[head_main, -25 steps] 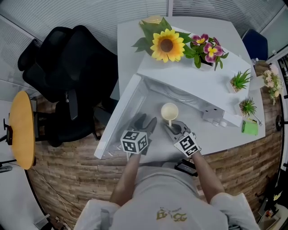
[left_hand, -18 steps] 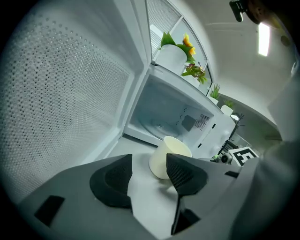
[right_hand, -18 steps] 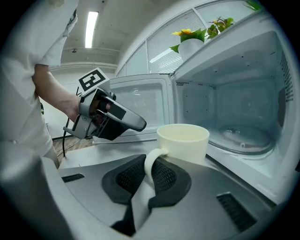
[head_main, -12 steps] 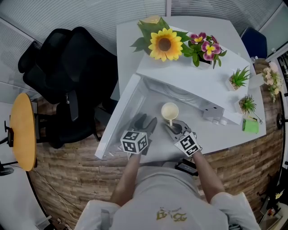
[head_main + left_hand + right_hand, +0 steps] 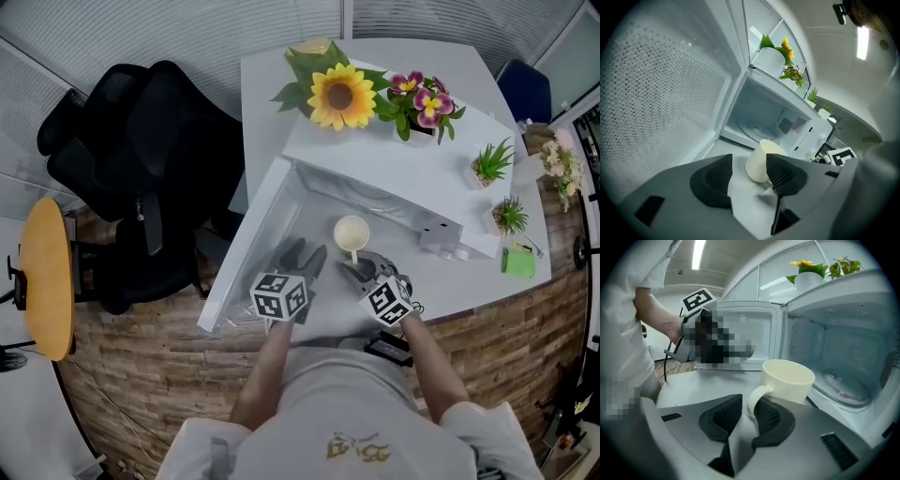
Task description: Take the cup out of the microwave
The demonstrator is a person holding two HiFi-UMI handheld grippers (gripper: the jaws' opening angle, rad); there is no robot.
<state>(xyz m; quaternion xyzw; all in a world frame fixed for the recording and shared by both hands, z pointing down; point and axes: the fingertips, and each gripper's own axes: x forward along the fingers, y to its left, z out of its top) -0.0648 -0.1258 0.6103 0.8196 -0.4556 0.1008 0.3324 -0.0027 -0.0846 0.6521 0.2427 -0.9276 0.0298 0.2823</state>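
Cup [image 5: 352, 232], cream-coloured and upright, stands on the white table [image 5: 450, 291] just in front of the open microwave [image 5: 394, 169], outside its cavity. The head view gives only its round mouth and a thin stub of handle pointing toward the person.

The right gripper view alone shows how the handle [image 5: 753, 401] sits. It lies between the pads of the right gripper [image 5: 744, 414], close to the right-hand pad with a clear gap to the left-hand one. Those jaws have just been opening and stand narrowly apart, not pressing on the handle. From above, the right gripper [image 5: 361, 270] is a dark shape near the cup under its marker cube [image 5: 387, 302], and the gap cannot be judged there.

The left gripper [image 5: 746, 180] holds nothing; its jaws are spread wide with only bare table between them. In its own view the cup [image 5: 761, 159] stands a little beyond, partly covered by the right-hand pad, so the handle is hidden. That view also shows the dotted inside of the door [image 5: 656, 108], swung out to the left.

The glass turntable [image 5: 843, 390] shows best in the right gripper view, where the gripper's body hides the cup's base. Only the head view takes in the sunflower [image 5: 342, 94] and pink flowers [image 5: 422, 101] on the microwave's top, and the black chair [image 5: 141, 169] at far left.
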